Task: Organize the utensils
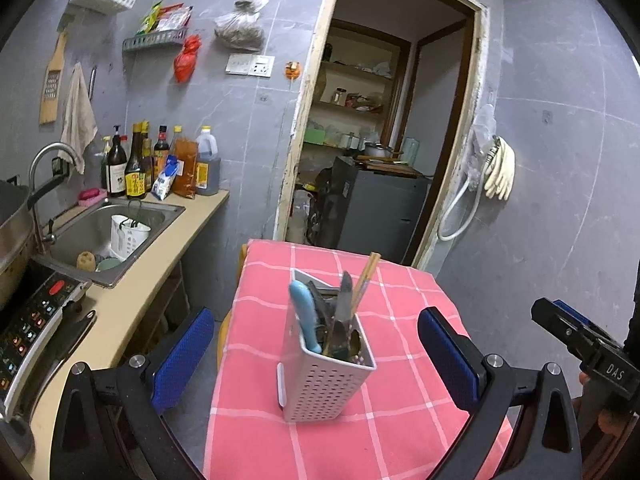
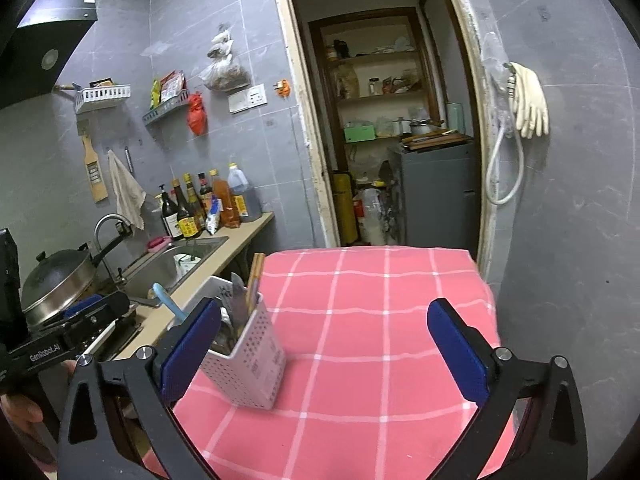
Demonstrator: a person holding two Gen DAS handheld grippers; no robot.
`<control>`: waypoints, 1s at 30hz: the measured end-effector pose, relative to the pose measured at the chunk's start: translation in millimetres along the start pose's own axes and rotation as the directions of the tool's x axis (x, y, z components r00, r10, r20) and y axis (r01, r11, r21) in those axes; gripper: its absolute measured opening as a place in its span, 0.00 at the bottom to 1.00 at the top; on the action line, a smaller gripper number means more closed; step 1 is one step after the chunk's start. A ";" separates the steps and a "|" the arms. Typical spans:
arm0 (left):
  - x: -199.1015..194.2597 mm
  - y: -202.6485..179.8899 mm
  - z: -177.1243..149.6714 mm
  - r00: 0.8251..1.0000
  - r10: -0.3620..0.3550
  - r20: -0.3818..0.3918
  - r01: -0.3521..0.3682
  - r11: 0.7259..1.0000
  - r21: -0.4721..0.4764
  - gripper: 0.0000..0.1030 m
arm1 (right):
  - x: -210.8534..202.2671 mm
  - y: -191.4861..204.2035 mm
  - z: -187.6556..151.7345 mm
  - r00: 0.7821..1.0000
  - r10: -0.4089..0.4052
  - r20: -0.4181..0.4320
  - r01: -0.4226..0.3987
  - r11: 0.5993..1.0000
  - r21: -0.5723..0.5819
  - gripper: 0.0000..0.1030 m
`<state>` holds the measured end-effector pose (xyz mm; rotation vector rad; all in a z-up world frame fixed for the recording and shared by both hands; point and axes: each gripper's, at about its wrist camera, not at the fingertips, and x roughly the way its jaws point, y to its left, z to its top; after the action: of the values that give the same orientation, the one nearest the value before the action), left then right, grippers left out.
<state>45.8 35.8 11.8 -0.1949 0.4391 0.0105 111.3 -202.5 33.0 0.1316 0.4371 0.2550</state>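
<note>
Pink checked tablecloth point(image 1: 400, 380) bearing white perforated utensil caddy point(image 1: 326, 384) already filled; left gripper point(image 1: 316, 356) and right gripper point(image 2: 326, 350) spread wide, empty; likely finished, withdrawal next.

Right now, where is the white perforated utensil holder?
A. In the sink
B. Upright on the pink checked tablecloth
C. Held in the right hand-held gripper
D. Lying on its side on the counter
B: the holder stands upright on the tablecloth with the utensils in it, between the open pads of the left hand-held gripper but untouched by them, and the right hand-held gripper is open and empty.
</note>
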 end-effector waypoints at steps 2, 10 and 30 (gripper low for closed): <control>-2.8 -6.4 -2.3 1.000 0.007 0.004 -0.007 1.000 0.012 0.99 | -3.8 -6.0 -1.5 1.000 -0.004 -0.007 0.004 1.000 0.000 0.99; -17.2 -29.8 -18.8 1.000 0.024 0.009 -0.025 0.999 0.030 0.99 | -27.8 -30.6 -10.6 1.000 -0.019 -0.006 0.019 1.000 -0.001 0.99; -58.2 -63.4 -71.1 0.989 0.135 0.059 -0.135 0.991 0.004 0.99 | -70.3 -41.9 -55.1 1.000 -0.013 0.004 0.013 0.998 -0.061 0.98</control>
<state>-33.6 -38.0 -14.8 -0.1568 0.3933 0.1468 35.0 -257.9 4.2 0.0692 0.4264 0.2554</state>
